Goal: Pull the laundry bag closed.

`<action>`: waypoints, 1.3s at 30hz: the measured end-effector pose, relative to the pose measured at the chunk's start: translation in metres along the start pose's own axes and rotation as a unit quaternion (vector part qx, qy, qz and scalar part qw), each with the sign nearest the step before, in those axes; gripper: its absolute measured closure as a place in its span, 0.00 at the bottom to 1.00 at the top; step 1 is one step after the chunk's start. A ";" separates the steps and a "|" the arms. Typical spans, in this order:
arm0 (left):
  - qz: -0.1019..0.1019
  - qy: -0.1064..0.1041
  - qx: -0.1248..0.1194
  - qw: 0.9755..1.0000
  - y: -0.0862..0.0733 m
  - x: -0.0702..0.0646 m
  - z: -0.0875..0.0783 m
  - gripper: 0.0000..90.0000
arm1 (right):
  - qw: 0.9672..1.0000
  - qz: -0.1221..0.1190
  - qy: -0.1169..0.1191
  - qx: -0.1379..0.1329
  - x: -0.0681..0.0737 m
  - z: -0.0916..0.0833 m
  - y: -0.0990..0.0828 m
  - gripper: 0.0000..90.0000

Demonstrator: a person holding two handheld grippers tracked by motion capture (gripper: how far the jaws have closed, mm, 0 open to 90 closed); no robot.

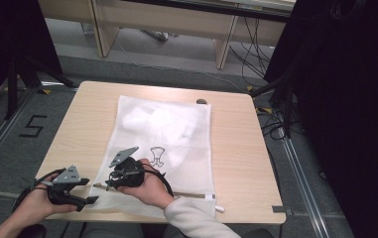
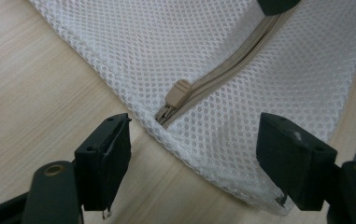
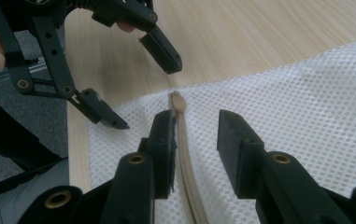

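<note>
A white mesh zip bag (image 1: 176, 124) lies flat on the wooden table (image 1: 241, 148), its beige zipper (image 1: 191, 194) running along the near edge. The zipper pull (image 2: 179, 91) sits at the bag's near left corner. My left gripper (image 2: 194, 122) is open, its jaws wide apart on either side of that corner, short of the pull. My right gripper (image 3: 196, 119) is open and points along the zipper tape (image 3: 185, 154), which runs between its jaws with the pull (image 3: 177, 101) just beyond them. In the high view the left gripper (image 1: 88, 191) faces the right gripper (image 1: 108, 181) across the corner.
Something white and folded shows through the mesh, beside a small printed figure (image 1: 157, 154). A small dark object (image 1: 201, 101) lies at the bag's far edge. A white tab (image 1: 219, 208) sticks out at the near right corner. Bare wood lies to the bag's left and right.
</note>
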State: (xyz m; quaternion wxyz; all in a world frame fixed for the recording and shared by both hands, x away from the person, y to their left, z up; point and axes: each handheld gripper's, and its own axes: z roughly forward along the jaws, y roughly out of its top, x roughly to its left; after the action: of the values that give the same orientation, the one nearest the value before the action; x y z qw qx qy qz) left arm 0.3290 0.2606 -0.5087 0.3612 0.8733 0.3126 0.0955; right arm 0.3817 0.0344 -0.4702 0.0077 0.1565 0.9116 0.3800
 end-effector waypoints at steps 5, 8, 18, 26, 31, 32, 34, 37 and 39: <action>0.003 -0.001 0.002 1.000 0.000 0.000 -0.001 0.29 | 1.000 -0.002 0.004 0.005 0.001 0.007 0.003 0.75; 0.015 -0.001 0.013 1.000 0.000 0.002 -0.002 0.29 | 1.000 0.001 0.005 0.006 0.002 0.010 0.005 0.75; 0.001 0.003 0.001 1.000 0.000 0.001 0.000 0.29 | 1.000 0.005 0.012 0.020 0.000 0.026 0.008 0.78; 0.001 0.003 0.000 1.000 0.000 0.001 0.000 0.29 | 0.999 0.018 0.015 0.032 0.000 0.037 0.011 0.79; 0.001 0.002 0.000 1.000 0.000 0.001 0.000 0.29 | 0.999 0.012 0.015 0.037 -0.001 0.044 0.014 0.79; 0.001 0.002 0.000 1.000 0.000 0.001 0.000 0.29 | 0.999 0.017 0.015 0.040 0.000 0.046 0.015 0.79; -0.012 0.001 -0.001 1.000 -0.001 0.000 0.000 0.29 | 0.999 0.022 0.017 0.045 0.001 0.048 0.015 0.79; -0.013 0.001 0.000 1.000 -0.001 0.000 0.000 0.29 | 0.999 0.007 0.014 0.046 -0.001 0.051 0.016 0.80; -0.013 0.001 -0.001 1.000 0.000 0.000 0.000 0.29 | 0.999 0.011 0.018 0.048 0.000 0.052 0.016 0.81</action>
State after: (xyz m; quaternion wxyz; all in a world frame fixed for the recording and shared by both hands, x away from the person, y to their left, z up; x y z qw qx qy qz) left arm 0.3288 0.2607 -0.5092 0.3626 0.8690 0.3238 0.0921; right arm 0.3932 0.0810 -0.4960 -0.0200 0.1596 0.9272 0.3383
